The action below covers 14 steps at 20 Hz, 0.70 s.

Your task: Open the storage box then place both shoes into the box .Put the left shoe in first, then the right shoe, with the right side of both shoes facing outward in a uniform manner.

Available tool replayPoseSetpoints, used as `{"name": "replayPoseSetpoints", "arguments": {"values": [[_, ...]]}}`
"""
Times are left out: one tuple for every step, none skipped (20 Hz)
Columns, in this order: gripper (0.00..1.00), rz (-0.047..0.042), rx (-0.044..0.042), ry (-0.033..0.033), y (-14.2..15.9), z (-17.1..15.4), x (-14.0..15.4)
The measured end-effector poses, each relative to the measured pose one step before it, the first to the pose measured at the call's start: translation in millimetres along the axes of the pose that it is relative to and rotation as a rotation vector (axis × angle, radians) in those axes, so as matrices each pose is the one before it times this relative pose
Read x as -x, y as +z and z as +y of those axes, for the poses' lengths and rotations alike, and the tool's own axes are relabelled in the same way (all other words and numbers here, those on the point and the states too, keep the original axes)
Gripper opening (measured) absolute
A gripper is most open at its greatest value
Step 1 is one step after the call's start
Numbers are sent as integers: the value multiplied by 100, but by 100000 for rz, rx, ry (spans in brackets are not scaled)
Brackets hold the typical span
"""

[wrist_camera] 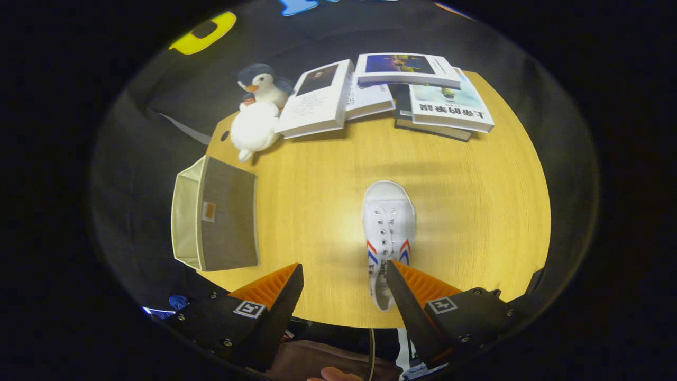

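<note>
A white sneaker (387,227) with red and blue side stripes lies on the round wooden table (465,211), toe pointing away from me. My gripper (344,270) hangs above the table with its fingers wide apart and nothing between them. The sneaker's heel end is partly covered by the right finger (418,288). A grey fabric storage box (217,219) with a cream lining lies on its side at the table's left edge, its open mouth facing left.
At the table's far edge lie several books (407,92), some stacked. A plush penguin (259,108) sits to their left. Part of a person (333,365) shows below the fingers at the table's near edge.
</note>
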<state>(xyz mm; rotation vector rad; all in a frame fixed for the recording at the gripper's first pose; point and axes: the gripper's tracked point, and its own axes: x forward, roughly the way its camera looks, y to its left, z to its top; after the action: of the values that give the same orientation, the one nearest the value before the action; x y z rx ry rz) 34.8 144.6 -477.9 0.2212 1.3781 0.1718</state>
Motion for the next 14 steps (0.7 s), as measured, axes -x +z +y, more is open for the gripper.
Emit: {"name": "replayPoseSetpoints", "arguments": {"values": [[96, 1195, -1639, -535, -332, -70, 7], [95, 1091, -1324, -931, -295, -62, 21], [95, 694, -389, -1155, -101, -263, 26], [95, 675, -335, -461, -119, -260, -70], [95, 1238, -1213, 271, -202, -30, 42], [96, 924, -1279, 951, -203, 288, 156], [94, 752, -1063, 679, -247, 259, 13], [94, 558, -393, -261, -90, 49, -77], [94, 272, 110, -393, -144, -514, -239], [94, 341, 301, -811, 107, -131, -89], [94, 238, 801, -1096, -38, -223, -70], [94, 425, 1207, -449, 62, -120, -323], [94, 562, 719, -155, 64, -767, -799], [94, 946, 109, -585, -26, -245, -387]]}}
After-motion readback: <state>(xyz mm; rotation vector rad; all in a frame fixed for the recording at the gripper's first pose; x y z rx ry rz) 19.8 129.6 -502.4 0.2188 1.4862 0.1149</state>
